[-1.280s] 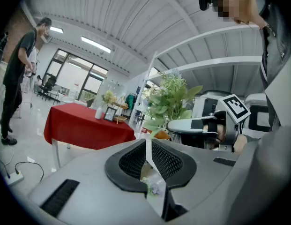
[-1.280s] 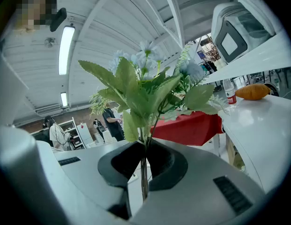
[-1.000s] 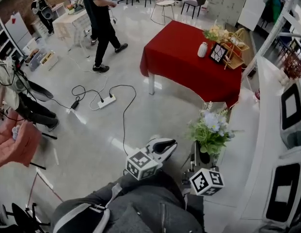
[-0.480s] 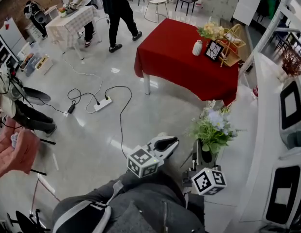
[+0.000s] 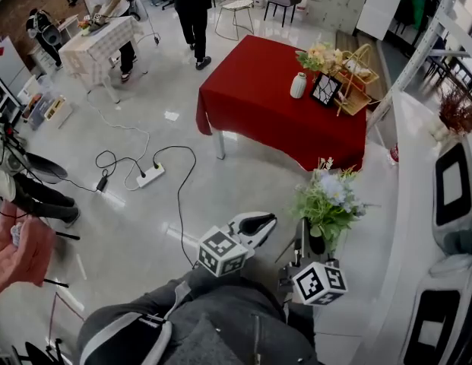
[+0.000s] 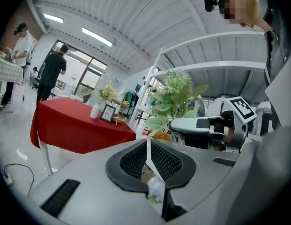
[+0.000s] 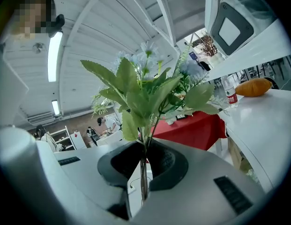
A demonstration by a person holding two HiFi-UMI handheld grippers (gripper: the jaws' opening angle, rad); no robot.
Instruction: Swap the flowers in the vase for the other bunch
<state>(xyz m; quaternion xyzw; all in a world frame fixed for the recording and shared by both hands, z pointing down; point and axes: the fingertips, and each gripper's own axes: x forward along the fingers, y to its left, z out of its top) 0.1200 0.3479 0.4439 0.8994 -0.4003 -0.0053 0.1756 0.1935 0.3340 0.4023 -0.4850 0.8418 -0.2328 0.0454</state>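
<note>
The jaws of your right gripper grip the stems of the pale-blue, green-leaved flower bunch. Your left gripper has its jaws closed on nothing clear. The red-clothed counter with the small white vase has drawn nearer, so the swap is still ahead.

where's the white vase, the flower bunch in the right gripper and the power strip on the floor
white vase (image 5: 298, 86), head view, middle of its body
flower bunch (image 5: 321, 208), head view, its green leaves
power strip (image 5: 150, 176), head view, middle of its white casing
</note>
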